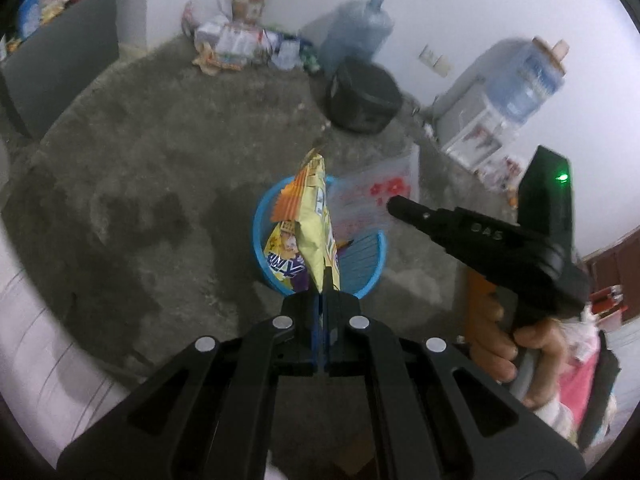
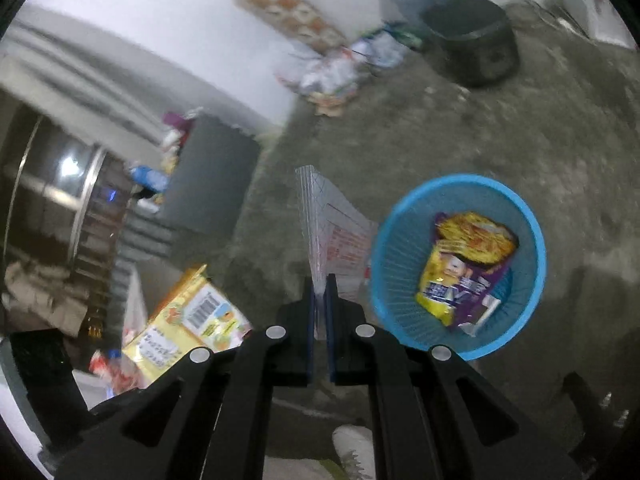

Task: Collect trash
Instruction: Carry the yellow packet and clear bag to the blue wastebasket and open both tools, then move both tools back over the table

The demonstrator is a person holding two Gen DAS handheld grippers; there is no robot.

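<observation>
A blue plastic basket [image 1: 366,268] stands on the concrete floor; it also shows in the right wrist view [image 2: 390,240] with a yellow-purple snack wrapper [image 2: 464,264] inside. My left gripper [image 1: 323,304] is shut on a yellow snack packet [image 1: 316,228] and holds it over the basket. My right gripper [image 2: 320,292] is shut on a clear plastic wrapper with red print [image 2: 336,236], just left of the basket. In the left wrist view the right gripper [image 1: 404,206] holds that wrapper [image 1: 372,200] at the basket's far right rim. The yellow packet [image 2: 192,320] shows at lower left in the right wrist view.
A pile of litter [image 1: 240,46] lies by the far wall. A black bin [image 1: 364,98] and blue water jugs [image 1: 356,28] stand behind the basket. A water dispenser [image 1: 480,120] is at right, a dark cabinet [image 1: 60,68] at left.
</observation>
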